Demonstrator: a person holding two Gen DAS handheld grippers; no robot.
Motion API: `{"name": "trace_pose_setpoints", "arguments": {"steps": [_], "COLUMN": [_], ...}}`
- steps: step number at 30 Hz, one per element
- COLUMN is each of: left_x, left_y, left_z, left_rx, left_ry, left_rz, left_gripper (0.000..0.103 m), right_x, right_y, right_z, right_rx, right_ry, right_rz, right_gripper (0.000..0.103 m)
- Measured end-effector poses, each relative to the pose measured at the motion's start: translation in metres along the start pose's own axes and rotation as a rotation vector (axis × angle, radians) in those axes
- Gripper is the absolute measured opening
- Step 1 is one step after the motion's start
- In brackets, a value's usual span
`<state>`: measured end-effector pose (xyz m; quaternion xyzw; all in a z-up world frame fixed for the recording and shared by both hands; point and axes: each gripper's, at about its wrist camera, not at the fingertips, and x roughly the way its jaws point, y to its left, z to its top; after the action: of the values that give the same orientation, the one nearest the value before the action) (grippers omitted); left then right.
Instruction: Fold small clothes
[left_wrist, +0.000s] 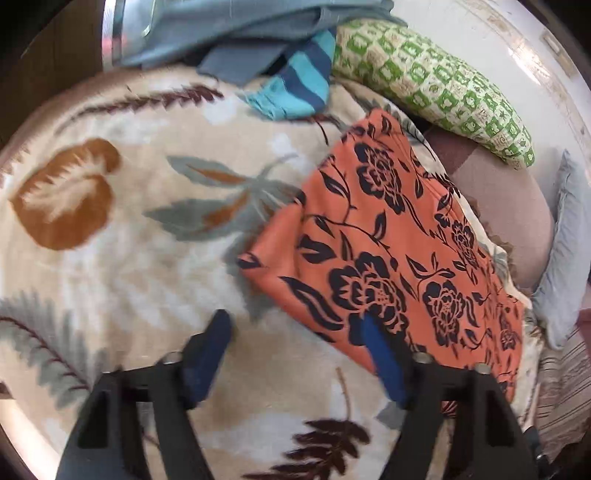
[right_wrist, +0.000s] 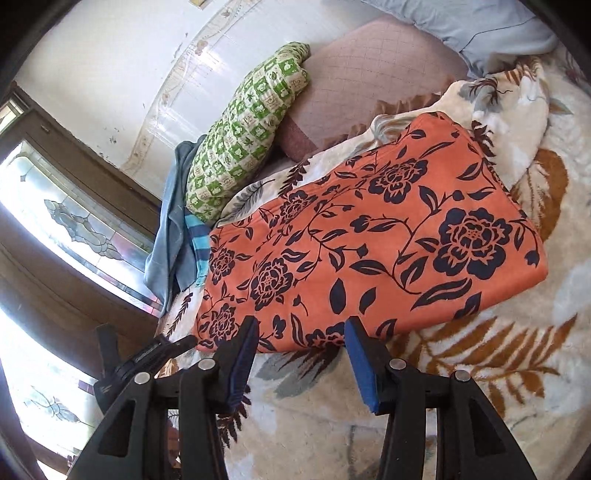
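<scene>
An orange cloth with a dark floral print (left_wrist: 384, 236) lies folded flat on a beige flowered blanket (left_wrist: 122, 236). My left gripper (left_wrist: 291, 321) hovers at the cloth's near left corner, jaws open. Its right finger (left_wrist: 380, 354) overlaps the cloth's edge and its left finger (left_wrist: 210, 350) is over bare blanket; nothing is pinched. In the right wrist view the same cloth (right_wrist: 369, 240) spreads ahead. My right gripper (right_wrist: 303, 325) is open at its near edge, both blue pads just above the hem and not pressing on it.
A green checked pillow (left_wrist: 436, 85) and a pink cushion (right_wrist: 369, 81) lie beyond the cloth by the white wall. A grey-blue garment (left_wrist: 236, 33) and a blue striped piece (left_wrist: 299, 85) are piled at the far side. A window (right_wrist: 55, 221) stands left.
</scene>
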<state>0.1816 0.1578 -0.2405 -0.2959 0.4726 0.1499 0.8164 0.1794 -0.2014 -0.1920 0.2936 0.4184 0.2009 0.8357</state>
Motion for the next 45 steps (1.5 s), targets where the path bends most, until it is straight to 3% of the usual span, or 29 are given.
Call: {"name": "trace_pose_setpoints", "arguments": {"steps": [1, 3, 14, 16, 19, 23, 30, 34, 37, 39, 41, 44, 45], "left_x": [0.008, 0.019, 0.039, 0.041, 0.036, 0.017, -0.025, -0.05, -0.065, -0.069, -0.067, -0.063, -0.059], "left_y": [0.0, 0.0, -0.014, -0.015, -0.023, -0.053, -0.138, -0.215, -0.276, -0.316, -0.34, -0.333, -0.32], "left_z": [0.002, 0.003, 0.021, 0.023, 0.024, 0.02, 0.003, -0.028, -0.071, -0.107, -0.136, -0.134, -0.123], "left_rx": [-0.022, -0.059, -0.106, -0.11, -0.095, 0.031, 0.245, 0.421, 0.589, 0.744, 0.878, 0.881, 0.834], "left_ry": [0.018, 0.032, -0.084, -0.096, -0.113, -0.187, -0.254, -0.28, -0.289, -0.31, -0.337, -0.353, -0.344], "left_rz": [-0.016, -0.039, -0.054, -0.038, -0.037, 0.02, -0.024, -0.112, -0.252, -0.28, -0.244, -0.172, -0.135], "left_gripper": [0.056, 0.055, 0.054, 0.035, 0.023, 0.021, 0.014, 0.005, 0.003, 0.004, 0.006, 0.007, 0.024], "right_x": [0.0, 0.0, -0.004, -0.004, -0.005, -0.01, -0.027, -0.042, -0.053, -0.06, -0.066, -0.068, -0.067], "right_y": [-0.001, -0.004, -0.03, -0.033, -0.041, -0.055, -0.098, -0.126, -0.145, -0.157, -0.171, -0.181, -0.181], "right_z": [0.002, 0.008, 0.046, 0.051, 0.057, 0.068, 0.084, 0.092, 0.099, 0.102, 0.107, 0.112, 0.113], "right_rx": [-0.007, -0.008, 0.065, 0.069, 0.098, 0.147, 0.307, 0.379, 0.396, 0.405, 0.425, 0.439, 0.438], "right_ry": [-0.009, -0.027, -0.069, -0.076, -0.08, -0.1, -0.13, -0.168, -0.201, -0.218, -0.22, -0.215, -0.213], "right_rz": [-0.012, -0.024, 0.01, 0.005, 0.016, 0.026, 0.03, 0.02, -0.031, -0.055, -0.068, -0.06, -0.052], "right_gripper": [0.052, 0.052, 0.052, 0.052, 0.052, 0.052, 0.052, 0.052, 0.052, 0.052, 0.052, 0.058, 0.059]}}
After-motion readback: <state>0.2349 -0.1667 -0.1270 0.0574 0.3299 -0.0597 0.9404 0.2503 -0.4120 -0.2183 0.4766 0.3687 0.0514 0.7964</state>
